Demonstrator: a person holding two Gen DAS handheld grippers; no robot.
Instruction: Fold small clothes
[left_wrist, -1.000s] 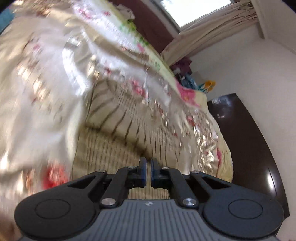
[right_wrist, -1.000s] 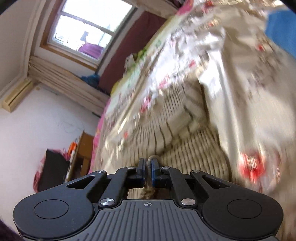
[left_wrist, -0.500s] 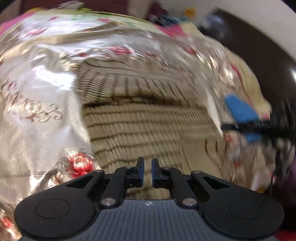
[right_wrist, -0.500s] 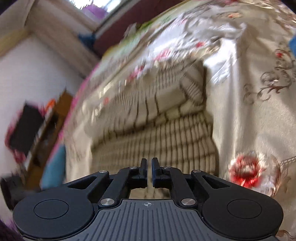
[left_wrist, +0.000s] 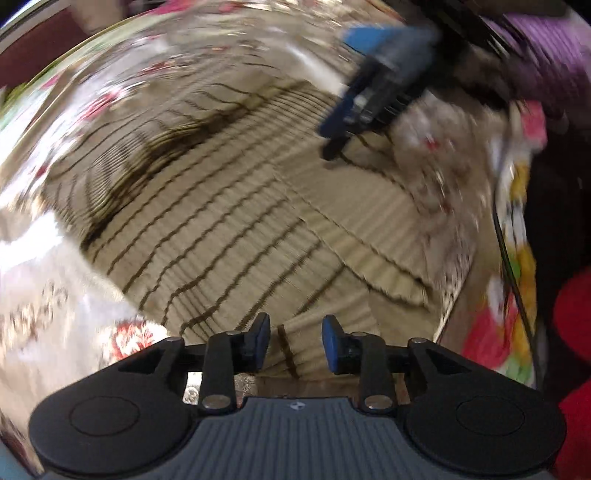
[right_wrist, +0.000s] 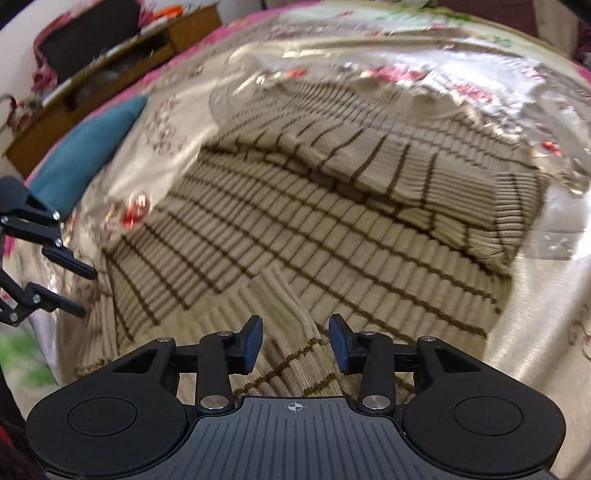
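Note:
A beige ribbed sweater (left_wrist: 240, 203) with thin dark brown grid lines lies spread on a shiny floral bedspread (left_wrist: 55, 295). One sleeve is folded across the sweater (right_wrist: 369, 177) at the far side. My left gripper (left_wrist: 295, 339) points down at its near edge. The jaws are opening and a fold of the knit lies loose between the pads, untouched. My right gripper (right_wrist: 295, 343) hovers over the ribbed hem, jaws also opening, with cloth below the gap and not pinched. Each gripper shows in the other's view: the right gripper (left_wrist: 369, 96) blurred, the left gripper (right_wrist: 62, 284) at the left edge.
A teal pillow (right_wrist: 85, 147) lies on the bed's left side, with a wooden shelf unit (right_wrist: 110, 66) behind it. A person's purple sleeve (left_wrist: 546, 55) and a thin cable (left_wrist: 506, 240) are at the right, beside something red (left_wrist: 576, 314).
Both grippers were shut and have now parted their jaws. Both hands have rolled and swung across the sweater, so each gripper has come into the other's view.

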